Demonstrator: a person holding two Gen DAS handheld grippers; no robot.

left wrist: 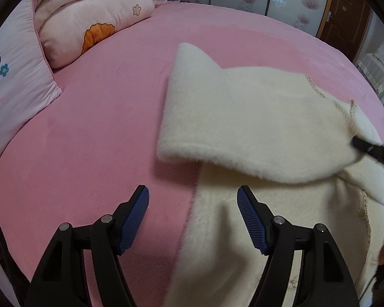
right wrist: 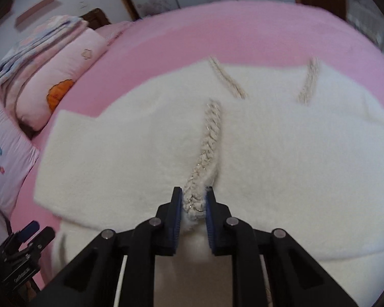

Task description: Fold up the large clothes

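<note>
The right gripper [right wrist: 194,202] has its two blue-padded fingers [right wrist: 177,204] clamped on a fold of a cream, fluffy coat [right wrist: 268,140], pinching it right at the braided trim [right wrist: 210,143] that edges the front opening. The trim runs up and away from the grip, with two more short braided strips further back on the fabric. The held part is lifted and carried over the rest of the garment, so one layer hangs above another.

The left gripper [left wrist: 193,215] has its fingers [left wrist: 134,220] spread apart with nothing between them. It hovers low over the near edge of the coat, one finger above the pink bed [left wrist: 102,128] and the other above the cream pile.

The coat lies spread on the bed, towards its near side, well apart from a stack of folded pink bedding [left wrist: 89,12] and a floral pillow [left wrist: 12,81] at the head end. Patterned wardrobe doors stand beyond.

The coat looks thick, soft and limp, likely with some weight, so a lifted part will sag and drape, not hold a line. The pile may be slippery between pads; the firmer braided trim and the hem corners seem the surest places to take hold. The loose near edge under the left gripper looks a sensible second grip.
</note>
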